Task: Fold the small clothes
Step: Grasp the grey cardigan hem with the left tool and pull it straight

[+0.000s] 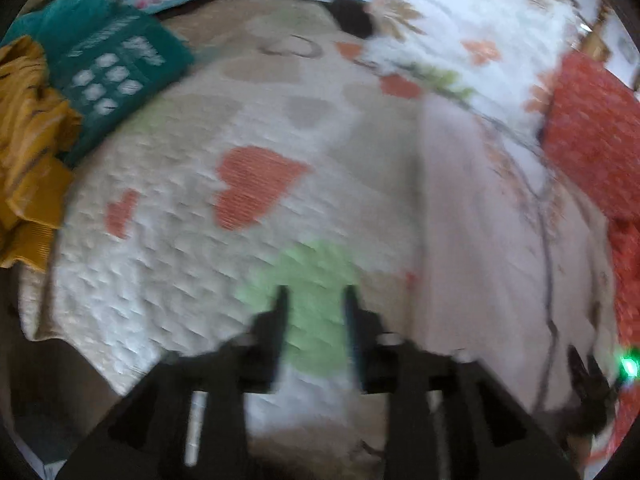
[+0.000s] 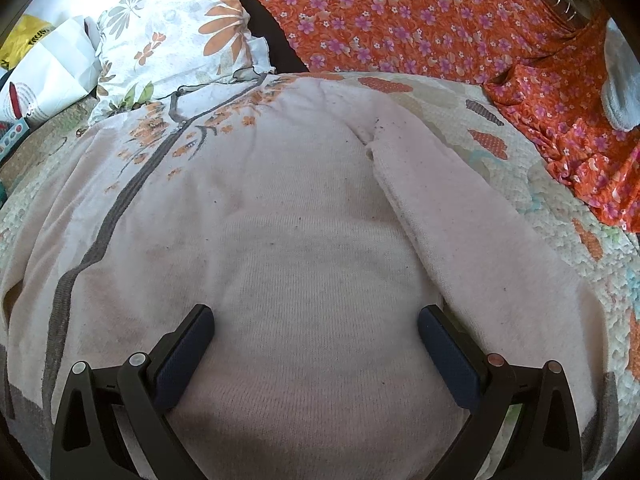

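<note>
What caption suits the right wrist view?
Open right hand-held gripper above pale pink knit garment on the quilt.

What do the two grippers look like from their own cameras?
Both are black plastic frames with round silver bolt heads. The right gripper has flat dark blue textured pads and one copper-coloured bolt. The left gripper is blurred, with narrow dark fingers.

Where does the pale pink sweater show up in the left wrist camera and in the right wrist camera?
Left wrist: the pale pink sweater lies blurred in the right half, right of the left gripper.
Right wrist: it fills the centre, under the open right gripper.
Shared landmark: the orange floral cloth, beyond the sweater on the right.
</note>
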Available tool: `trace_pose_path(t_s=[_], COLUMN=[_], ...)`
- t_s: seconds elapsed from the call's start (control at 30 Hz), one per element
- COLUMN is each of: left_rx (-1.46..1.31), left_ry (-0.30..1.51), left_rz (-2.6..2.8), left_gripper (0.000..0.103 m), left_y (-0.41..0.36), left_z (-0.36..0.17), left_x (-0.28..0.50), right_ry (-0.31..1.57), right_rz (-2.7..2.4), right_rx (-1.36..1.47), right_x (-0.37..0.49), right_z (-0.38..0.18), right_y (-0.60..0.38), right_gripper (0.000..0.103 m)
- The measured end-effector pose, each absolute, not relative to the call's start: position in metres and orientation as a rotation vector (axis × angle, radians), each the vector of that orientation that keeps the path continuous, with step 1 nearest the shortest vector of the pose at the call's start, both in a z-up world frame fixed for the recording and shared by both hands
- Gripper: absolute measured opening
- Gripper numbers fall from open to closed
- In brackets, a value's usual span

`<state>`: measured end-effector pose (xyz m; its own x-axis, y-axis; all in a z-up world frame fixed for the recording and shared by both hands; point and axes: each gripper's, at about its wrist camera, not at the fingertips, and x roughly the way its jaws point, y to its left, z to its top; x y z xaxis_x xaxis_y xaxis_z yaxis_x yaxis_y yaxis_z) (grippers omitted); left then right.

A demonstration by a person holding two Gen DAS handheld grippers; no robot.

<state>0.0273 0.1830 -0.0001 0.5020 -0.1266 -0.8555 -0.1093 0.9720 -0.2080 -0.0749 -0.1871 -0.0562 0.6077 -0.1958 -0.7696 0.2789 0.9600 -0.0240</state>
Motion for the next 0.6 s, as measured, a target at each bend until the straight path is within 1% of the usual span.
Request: trace_pose_path(t_s=[0.17, 0.2, 0.23, 0.27, 0.33, 0.43, 0.53, 0.57, 0.6], left_rx=[-0.305, -0.306, -0.297, -0.291, -0.249, -0.154, -0.159, -0.163, -0.160], left_ry=[1.097, 1.106, 1.117, 1.124, 1.141, 1.109, 1.115, 1.116, 1.111], left_rz=[-0.224, -0.249, -0.264, -0.271, -0.282, -0.262, -0.250, -0.243, -0.224], left_gripper=[0.031, 0.029, 0.026, 0.025, 0.025, 0.025, 0.024, 0.020, 0.005], left_y=[0.141, 0.134, 0.125, 0.120, 0.107, 0.094, 0.092, 0.093, 0.094], left_z=[-0.019, -0.023, -0.029, -0.031, -0.042, -0.041, -0.043, -0.043, -0.042], left_x=[0.015, 0.014, 0.012, 0.009, 0.005, -0.005, -0.006, -0.004, -0.004], right_ry=[0.877, 0.877, 0.877, 0.878, 0.878, 0.878, 0.880, 0.880, 0.880], right_rz=[-0.276, -0.276, -0.275, -0.275, -0.275, -0.275, -0.276, -0.276, -0.276], right_rx=[0.101, 0.101, 0.101, 0.102, 0.102, 0.102, 0.102, 0.102, 0.102], right_x=[-0.075, -0.075, -0.075, -0.075, -0.075, -0.075, -0.076, -0.076, -0.076], right_z=[-0.056, -0.056, -0.056, -0.056, -0.056, -0.056, -0.056, -0.056, -0.056], right_y=[-0.187, -0.187, -0.187, -0.187, -0.187, -0.187, -0.187, -0.188, -0.187], right_gripper=[0.103, 0.103, 0.103, 0.103, 0.103, 0.103, 0.103, 0.103, 0.103])
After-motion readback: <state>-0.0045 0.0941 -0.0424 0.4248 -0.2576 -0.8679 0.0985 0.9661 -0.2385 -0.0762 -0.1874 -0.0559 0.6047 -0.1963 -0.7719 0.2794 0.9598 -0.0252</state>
